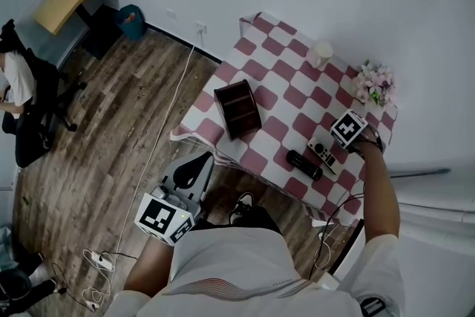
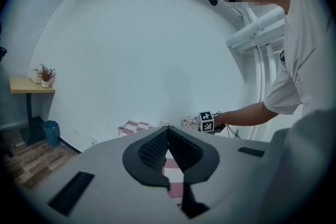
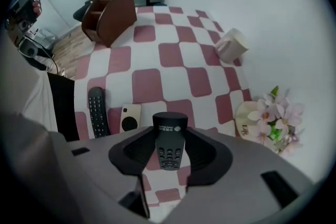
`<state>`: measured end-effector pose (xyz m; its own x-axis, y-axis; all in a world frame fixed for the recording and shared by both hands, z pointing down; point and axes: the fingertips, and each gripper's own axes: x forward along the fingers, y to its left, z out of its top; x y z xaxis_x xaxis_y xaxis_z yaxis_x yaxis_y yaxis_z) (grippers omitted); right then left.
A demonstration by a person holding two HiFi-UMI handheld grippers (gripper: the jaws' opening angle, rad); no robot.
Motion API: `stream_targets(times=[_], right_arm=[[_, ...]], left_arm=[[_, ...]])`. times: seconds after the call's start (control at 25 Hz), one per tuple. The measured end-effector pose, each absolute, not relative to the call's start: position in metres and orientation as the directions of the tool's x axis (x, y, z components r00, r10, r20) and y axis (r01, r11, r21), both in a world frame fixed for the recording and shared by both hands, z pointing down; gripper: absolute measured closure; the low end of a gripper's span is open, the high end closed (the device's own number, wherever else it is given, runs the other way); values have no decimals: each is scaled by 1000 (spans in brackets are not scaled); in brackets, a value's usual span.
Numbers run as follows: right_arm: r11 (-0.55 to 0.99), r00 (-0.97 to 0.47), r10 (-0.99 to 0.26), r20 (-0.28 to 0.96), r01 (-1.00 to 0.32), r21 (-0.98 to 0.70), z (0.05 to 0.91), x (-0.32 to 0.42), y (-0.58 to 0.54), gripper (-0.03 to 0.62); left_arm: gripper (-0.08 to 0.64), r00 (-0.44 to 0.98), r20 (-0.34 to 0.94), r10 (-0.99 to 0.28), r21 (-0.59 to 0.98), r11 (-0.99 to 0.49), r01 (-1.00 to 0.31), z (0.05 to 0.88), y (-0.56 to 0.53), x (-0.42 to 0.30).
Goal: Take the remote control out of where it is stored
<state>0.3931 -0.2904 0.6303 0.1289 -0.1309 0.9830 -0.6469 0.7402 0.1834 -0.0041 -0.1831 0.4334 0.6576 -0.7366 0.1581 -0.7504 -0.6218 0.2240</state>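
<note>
My right gripper [image 3: 169, 132] points down over the pink-and-white checked table [image 3: 157, 55], shut on a dark remote control [image 3: 169, 144] that stands upright between its jaws. In the head view this gripper [image 1: 344, 140] hangs near the table's right front, its marker cube hiding the held remote. On the cloth beside it lie a black remote [image 1: 304, 165] and a cream remote [image 1: 323, 153]. The brown storage box [image 1: 237, 108] stands further left on the table. My left gripper [image 1: 194, 164] is off the table over the floor, its jaws shut and empty [image 2: 168, 131].
A pot of pink flowers [image 1: 374, 83] and a small white holder [image 1: 321, 54] stand along the wall side of the table. Cables and a power strip [image 1: 100, 260] lie on the wooden floor. A person sits on a chair [image 1: 18, 96] at the far left.
</note>
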Motion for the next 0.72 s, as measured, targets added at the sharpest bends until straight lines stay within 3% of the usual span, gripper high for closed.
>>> stream_targets(times=[0.32, 0.72], right_arm=[[784, 224, 52, 973, -613, 99, 692, 398, -288, 407], [761, 141, 47, 989, -647, 56, 695, 393, -292, 405]], left_arm=[[552, 608, 183, -773, 212, -573, -792, 438, -183, -13], [552, 591, 191, -783, 213, -555, -804, 439, -183, -17]])
